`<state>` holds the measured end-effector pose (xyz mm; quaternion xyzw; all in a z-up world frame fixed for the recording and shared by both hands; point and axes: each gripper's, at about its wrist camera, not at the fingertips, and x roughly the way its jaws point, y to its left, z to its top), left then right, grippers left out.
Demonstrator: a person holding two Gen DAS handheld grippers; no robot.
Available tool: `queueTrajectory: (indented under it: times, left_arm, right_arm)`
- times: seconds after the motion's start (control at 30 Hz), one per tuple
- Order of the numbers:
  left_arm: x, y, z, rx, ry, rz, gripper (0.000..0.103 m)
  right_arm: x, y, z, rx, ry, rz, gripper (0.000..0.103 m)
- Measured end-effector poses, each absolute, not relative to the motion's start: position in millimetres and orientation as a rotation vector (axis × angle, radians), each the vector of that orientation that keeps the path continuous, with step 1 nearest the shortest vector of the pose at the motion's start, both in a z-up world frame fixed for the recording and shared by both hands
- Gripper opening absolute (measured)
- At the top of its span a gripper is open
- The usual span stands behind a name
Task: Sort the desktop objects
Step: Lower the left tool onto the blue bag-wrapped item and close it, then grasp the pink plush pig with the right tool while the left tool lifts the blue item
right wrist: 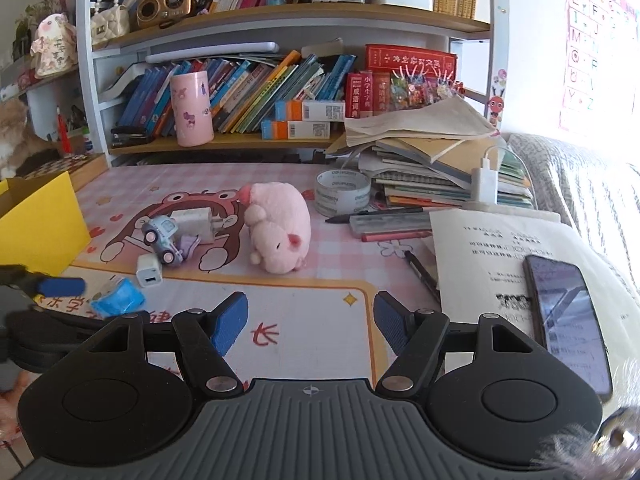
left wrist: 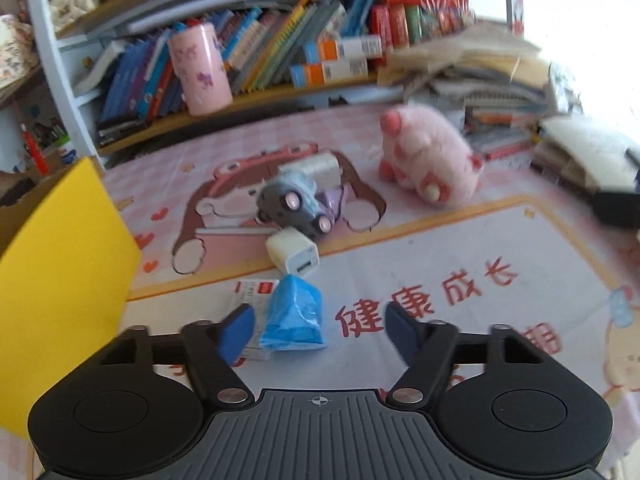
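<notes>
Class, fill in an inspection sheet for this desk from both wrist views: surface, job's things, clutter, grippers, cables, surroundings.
Surface: pink cartoon desk mat, mostly flat and visible.
Job's things: blue wrapped packet lying partly on a white eraser; small white USB charger; toy car leaning on a larger white charger; pink plush pig on its side.
Clutter: tape roll, pens, stacked notebooks, phone on papers.
Grippers: left gripper open, packet between its fingers, not pressed; right gripper open, empty.
Cables: white lead from a plug on the book stack.
Surroundings: bookshelf, yellow box at the left.
</notes>
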<state>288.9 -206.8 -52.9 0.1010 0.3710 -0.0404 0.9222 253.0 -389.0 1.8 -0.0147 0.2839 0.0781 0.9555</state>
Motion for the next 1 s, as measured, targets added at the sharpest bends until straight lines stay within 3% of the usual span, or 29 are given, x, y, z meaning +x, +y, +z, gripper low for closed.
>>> queueTrajectory:
  times: [0.13, 0.2, 0.6, 0.9, 1.0]
  left_arm:
    - [298, -210, -59, 0.256, 0.761, -0.051, 0.047]
    - [300, -209, -58, 0.266, 0.752, -0.048, 0.029]
    - [271, -176, -21, 0.024, 0.737, -0.062, 0.027]
    - [246, -162, -5, 0.007, 0.738, -0.056, 0.027]
    - [236, -158, 3, -0.008, 0.734, -0.056, 0.027]
  right_arm:
    - [262, -389, 1, -0.043, 0.581, 0.172, 0.067]
    - [266, -390, 0, -0.046, 0.586, 0.182, 0.067]
    - [323, -369, -9, -0.089, 0.618, 0.278, 0.068]
    - [387, -349, -32, -0.179, 0.656, 0.318, 0.068]
    - [408, -346, -41, -0.188, 0.693, 0.306, 0.072]
